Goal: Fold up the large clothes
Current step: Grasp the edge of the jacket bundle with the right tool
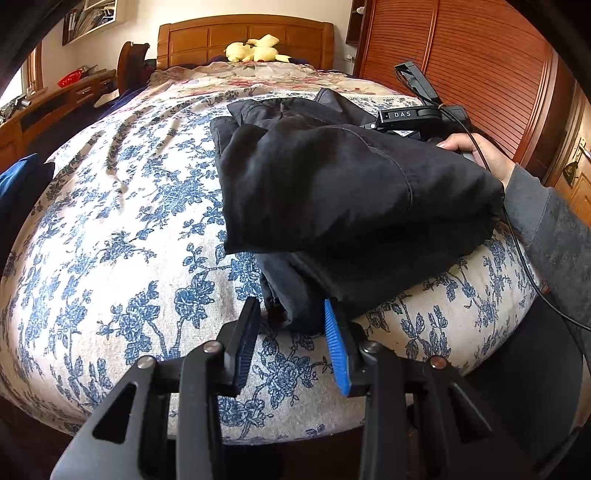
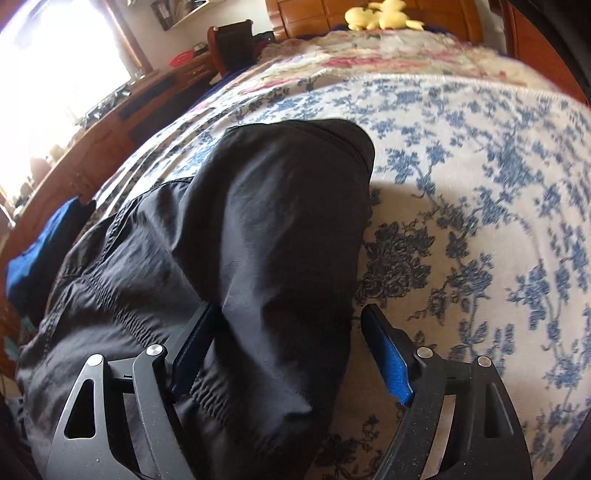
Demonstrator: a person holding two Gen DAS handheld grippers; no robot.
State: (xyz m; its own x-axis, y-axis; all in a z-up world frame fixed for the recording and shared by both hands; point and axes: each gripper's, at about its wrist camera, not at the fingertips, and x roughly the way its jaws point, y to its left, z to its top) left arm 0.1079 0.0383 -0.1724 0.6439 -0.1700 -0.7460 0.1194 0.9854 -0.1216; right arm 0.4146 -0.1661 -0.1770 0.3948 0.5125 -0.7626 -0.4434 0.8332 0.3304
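Where folded, black garment (image 1: 332, 192) lengthwise toward headboard (image 1: 243, 37).

My left gripper (image 1: 291, 332) sat low w/ jaws apart; right gripper (image 2: 288, 354) also spread wide. Right hand (image 1: 476, 155) gripped its handle, grey-sleeved forearm angled in.

Home bedroom, lived-in. Bed (image 1: 122, 236) w/ blue-and-white floral cover fills most of both views; pink floral quilt (image 1: 258, 75) bunched at far end. Carved wooden headboard (image 1: 245, 37) behind it, yellow plush toy (image 1: 255, 50) lying at its foot. Slatted wooden wardrobe doors (image 1: 472, 70) along right side. Left side: wooden desk (image 1: 55, 99) w/ clutter and a red basket (image 1: 70, 78), chair (image 1: 129, 62) beside it, wall shelf (image 1: 90, 16) w/ books above. Bright window (image 2: 62, 62) by the desk.
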